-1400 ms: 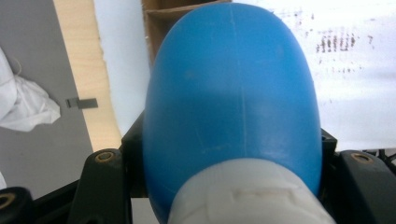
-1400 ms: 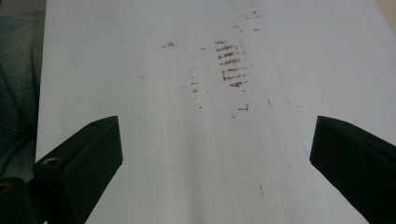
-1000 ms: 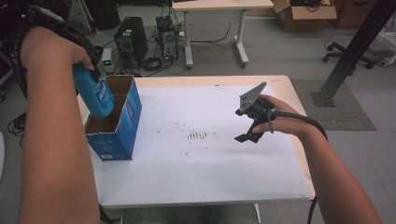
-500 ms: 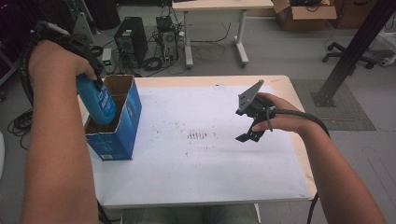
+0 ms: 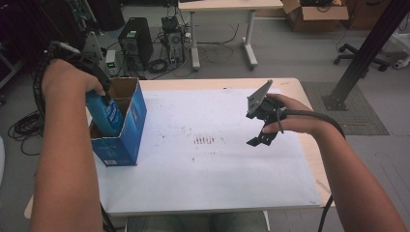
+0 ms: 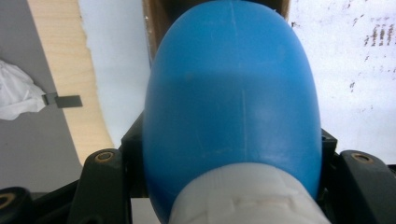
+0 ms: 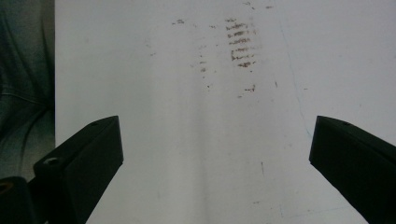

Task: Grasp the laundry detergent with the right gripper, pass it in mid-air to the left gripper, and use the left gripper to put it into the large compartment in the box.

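My left gripper (image 5: 102, 96) is shut on a blue bottle (image 5: 110, 117) with a white cap end, and the bottle's lower part is inside an open blue cardboard box (image 5: 124, 144) at the table's left edge. In the left gripper view the bottle (image 6: 229, 93) bulges between the two black jaws of the left gripper (image 6: 224, 158), above the box's brown inside. Over the right half of the table my right gripper (image 5: 257, 128) hangs open. In the right gripper view the right gripper (image 7: 215, 154) has nothing between its jaws, just the white surface.
The table top (image 5: 208, 174) is covered in white, with small brown marks (image 5: 204, 140) at its middle. On the floor behind stand a computer tower (image 5: 133, 41), cables, a desk, a cardboard box (image 5: 314, 9) and a black post (image 5: 365, 53).
My left hand has come down, and the blue bottle has sunk from above the box into its opening. The right gripper has stayed put.
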A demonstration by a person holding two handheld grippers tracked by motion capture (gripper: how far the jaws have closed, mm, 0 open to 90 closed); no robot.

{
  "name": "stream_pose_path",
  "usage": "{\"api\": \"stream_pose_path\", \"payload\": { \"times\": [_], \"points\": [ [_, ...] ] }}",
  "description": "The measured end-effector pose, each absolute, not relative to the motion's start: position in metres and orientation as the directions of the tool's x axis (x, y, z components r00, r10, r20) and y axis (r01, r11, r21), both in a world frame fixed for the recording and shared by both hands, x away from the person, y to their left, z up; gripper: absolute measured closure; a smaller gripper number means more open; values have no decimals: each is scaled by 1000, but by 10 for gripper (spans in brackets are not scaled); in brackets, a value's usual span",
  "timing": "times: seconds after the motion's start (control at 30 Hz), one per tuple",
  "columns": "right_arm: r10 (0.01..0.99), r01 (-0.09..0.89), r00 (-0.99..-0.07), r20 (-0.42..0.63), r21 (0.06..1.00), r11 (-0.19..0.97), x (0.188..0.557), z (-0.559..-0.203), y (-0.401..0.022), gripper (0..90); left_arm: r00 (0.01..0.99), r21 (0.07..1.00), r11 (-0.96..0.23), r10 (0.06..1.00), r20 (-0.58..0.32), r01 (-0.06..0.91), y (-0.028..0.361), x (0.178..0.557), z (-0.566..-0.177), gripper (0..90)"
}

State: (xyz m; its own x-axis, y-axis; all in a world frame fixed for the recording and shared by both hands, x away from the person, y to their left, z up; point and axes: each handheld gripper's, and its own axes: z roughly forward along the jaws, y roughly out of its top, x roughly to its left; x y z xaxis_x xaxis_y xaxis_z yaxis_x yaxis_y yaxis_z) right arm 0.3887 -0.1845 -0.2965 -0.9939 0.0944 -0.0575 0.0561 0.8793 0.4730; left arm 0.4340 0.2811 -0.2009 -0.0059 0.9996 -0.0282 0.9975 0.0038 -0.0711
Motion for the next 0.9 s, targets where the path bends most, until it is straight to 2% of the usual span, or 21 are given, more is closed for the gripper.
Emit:
{"api": "stream_pose_path", "payload": {
  "times": [0.9],
  "points": [
    [82,53,-996,-43,459,887,388,-301,-182,34,5,-124,-9,1000,-30,992,284,436,-267,391]
  ]
}}
